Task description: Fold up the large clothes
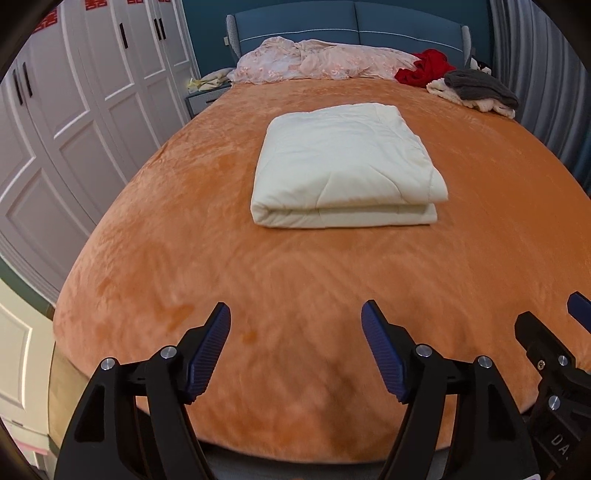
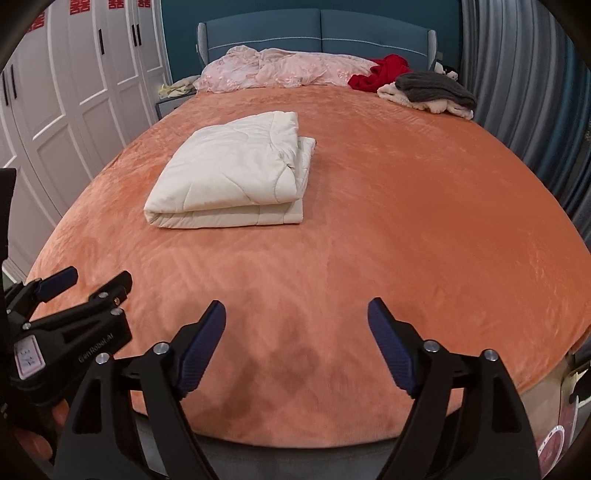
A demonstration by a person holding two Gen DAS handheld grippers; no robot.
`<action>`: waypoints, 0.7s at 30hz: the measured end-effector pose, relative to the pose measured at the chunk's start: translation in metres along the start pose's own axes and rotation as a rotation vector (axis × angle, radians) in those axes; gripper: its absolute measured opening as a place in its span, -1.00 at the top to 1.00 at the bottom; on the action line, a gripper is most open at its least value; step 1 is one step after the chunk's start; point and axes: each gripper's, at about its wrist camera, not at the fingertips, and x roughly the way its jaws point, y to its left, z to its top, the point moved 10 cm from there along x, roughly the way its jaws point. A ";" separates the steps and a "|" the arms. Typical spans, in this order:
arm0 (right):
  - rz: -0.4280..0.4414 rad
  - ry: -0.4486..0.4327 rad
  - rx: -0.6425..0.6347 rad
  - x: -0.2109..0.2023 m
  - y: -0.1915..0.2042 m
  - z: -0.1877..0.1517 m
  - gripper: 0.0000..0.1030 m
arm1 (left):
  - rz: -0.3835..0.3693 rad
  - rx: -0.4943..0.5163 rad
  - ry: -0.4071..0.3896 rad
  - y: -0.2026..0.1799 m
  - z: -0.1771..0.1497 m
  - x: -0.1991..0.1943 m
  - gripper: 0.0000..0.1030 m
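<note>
A cream quilted blanket point(image 1: 343, 166) lies folded into a thick rectangle in the middle of the orange bed point(image 1: 184, 258); it also shows in the right wrist view point(image 2: 232, 177). My left gripper point(image 1: 295, 317) is open and empty above the foot of the bed, well short of the blanket. My right gripper point(image 2: 295, 314) is open and empty, beside the left one. The left gripper also shows at the lower left of the right wrist view point(image 2: 85, 280). Part of the right gripper shows at the right edge of the left wrist view point(image 1: 546, 325).
A crumpled pink cover point(image 1: 314, 61) lies along the blue headboard point(image 1: 351, 22). Red cloth point(image 1: 424, 70) and a grey and cream pile point(image 1: 476, 90) sit at the far right corner. White wardrobes point(image 1: 74, 110) stand left, a grey curtain point(image 2: 524, 92) right.
</note>
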 end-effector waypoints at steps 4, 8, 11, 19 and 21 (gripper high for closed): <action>-0.001 -0.012 -0.001 -0.010 0.001 -0.005 -0.53 | 0.010 0.011 -0.002 -0.004 -0.010 -0.010 -0.38; -0.007 -0.019 -0.018 -0.016 0.007 -0.011 -0.54 | 0.018 0.005 -0.008 -0.007 -0.016 -0.017 -0.37; -0.004 -0.024 -0.019 -0.020 0.010 -0.013 -0.54 | 0.024 -0.010 -0.011 -0.004 -0.018 -0.020 -0.37; -0.011 -0.028 -0.028 -0.026 0.012 -0.016 -0.54 | 0.034 -0.028 -0.013 0.000 -0.023 -0.025 -0.37; -0.012 -0.031 -0.027 -0.027 0.014 -0.017 -0.54 | 0.038 -0.027 -0.018 0.001 -0.023 -0.026 -0.37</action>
